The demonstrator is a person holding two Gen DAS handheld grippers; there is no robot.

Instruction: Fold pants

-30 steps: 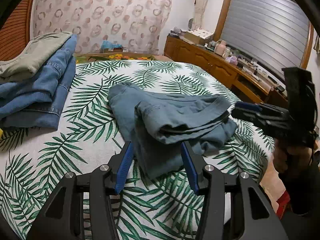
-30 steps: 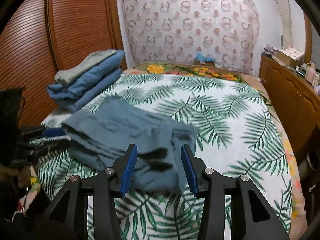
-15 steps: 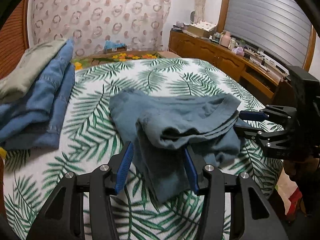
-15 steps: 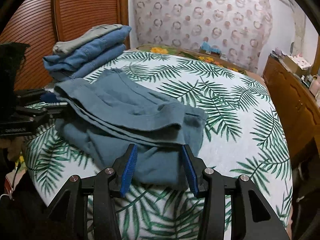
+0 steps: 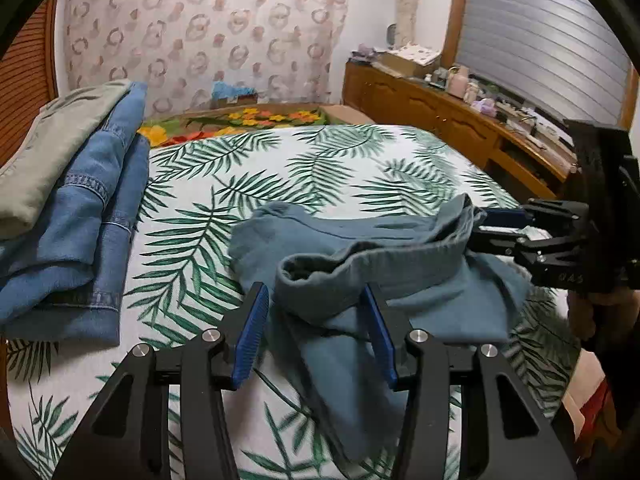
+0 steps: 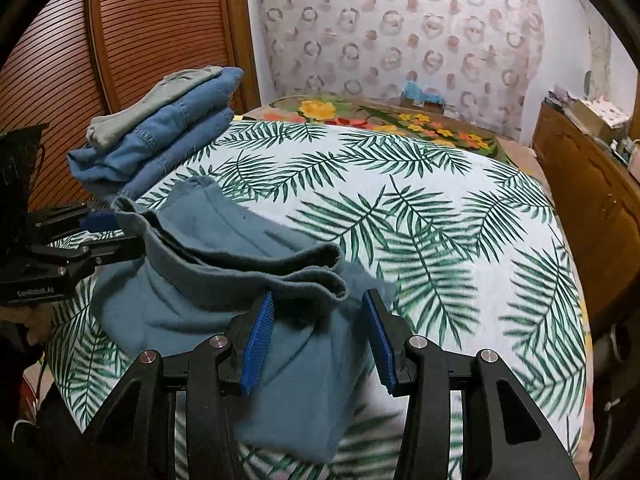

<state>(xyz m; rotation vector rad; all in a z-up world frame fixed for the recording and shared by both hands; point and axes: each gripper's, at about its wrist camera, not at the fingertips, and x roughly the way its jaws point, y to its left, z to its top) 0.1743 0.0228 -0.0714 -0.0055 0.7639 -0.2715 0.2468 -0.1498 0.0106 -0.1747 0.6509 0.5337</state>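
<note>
Left to right: the left gripper (image 5: 316,336) stood at one end of the teal pants' (image 5: 400,276) raised waistband, jaws parted around the cloth, pads apparently not pressing. The waistband's long axis ran across to the right gripper (image 6: 318,338), likewise open astride its end. The pants lay bunched on the bed (image 6: 440,216), between both grippers, equally near.

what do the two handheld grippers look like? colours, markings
Both match: the left gripper and right gripper are matte black angular linkage frames with silver pivot bolts, and the fingers carry ribbed blue pads. The left one's body reads GenRobot.AI in white, seen from the right wrist view. No cables visible.
</note>
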